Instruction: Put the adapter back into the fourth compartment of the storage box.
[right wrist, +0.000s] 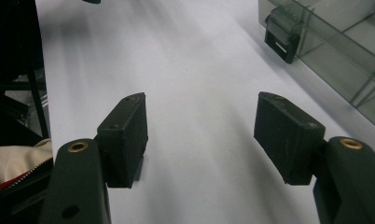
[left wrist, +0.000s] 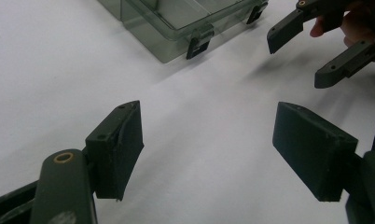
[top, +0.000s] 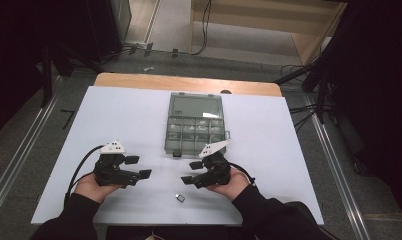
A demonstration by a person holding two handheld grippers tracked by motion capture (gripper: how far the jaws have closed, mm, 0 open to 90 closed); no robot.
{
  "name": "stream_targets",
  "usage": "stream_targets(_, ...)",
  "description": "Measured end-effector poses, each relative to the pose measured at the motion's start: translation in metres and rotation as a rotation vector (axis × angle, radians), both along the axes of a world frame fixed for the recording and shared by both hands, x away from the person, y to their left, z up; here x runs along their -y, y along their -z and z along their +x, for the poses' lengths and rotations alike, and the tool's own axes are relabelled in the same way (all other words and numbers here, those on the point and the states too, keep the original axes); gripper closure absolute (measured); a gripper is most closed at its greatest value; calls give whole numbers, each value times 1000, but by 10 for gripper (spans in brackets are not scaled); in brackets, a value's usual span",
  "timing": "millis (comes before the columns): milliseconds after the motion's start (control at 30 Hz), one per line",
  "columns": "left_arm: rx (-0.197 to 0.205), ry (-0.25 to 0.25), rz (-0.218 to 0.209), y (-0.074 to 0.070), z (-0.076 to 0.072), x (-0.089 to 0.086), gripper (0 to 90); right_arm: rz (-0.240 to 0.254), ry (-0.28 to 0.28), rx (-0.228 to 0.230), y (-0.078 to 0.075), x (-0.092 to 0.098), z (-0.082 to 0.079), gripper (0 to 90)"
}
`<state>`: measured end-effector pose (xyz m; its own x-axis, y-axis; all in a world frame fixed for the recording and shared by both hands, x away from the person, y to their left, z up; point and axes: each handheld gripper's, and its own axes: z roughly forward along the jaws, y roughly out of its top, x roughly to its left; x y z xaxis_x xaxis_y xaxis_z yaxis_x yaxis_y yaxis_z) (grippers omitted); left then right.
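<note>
High view: left gripper (top: 139, 167) and right gripper (top: 191, 171) both spread, empty, near compartment box (top: 195, 125).

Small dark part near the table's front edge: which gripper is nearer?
Right. The right gripper sits just above and right of the small dark part; the left gripper is farther off to its upper left.
</note>
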<state>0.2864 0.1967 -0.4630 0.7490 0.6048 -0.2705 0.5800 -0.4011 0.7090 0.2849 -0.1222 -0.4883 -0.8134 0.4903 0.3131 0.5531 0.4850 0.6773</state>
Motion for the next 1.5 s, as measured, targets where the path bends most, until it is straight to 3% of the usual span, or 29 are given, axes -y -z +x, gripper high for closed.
stream_targets(400,0,-6,-2,0,0,-1,251,-7,-36,-26,6,-10,-7,336)
stream_targets(633,0,-4,-1,0,0,-1,251,-38,-68,-34,11,-20,-15,341)
stream_targets(1033,-1,-5,-3,0,0,-2,251,-71,-111,-47,17,-29,-24,408)
stream_targets(1167,-1,-9,-2,0,0,-2,251,-77,-127,-47,17,-30,-27,475)
stream_targets(1267,-1,-9,0,0,0,-2,251,-88,-124,-31,17,-31,-31,515)
stream_targets(1400,-1,-9,-1,0,0,-2,251,-123,-122,33,17,-34,-38,555)
stream_targets(1500,-1,-10,0,0,0,-2,251,-142,-116,35,16,-35,-41,618)
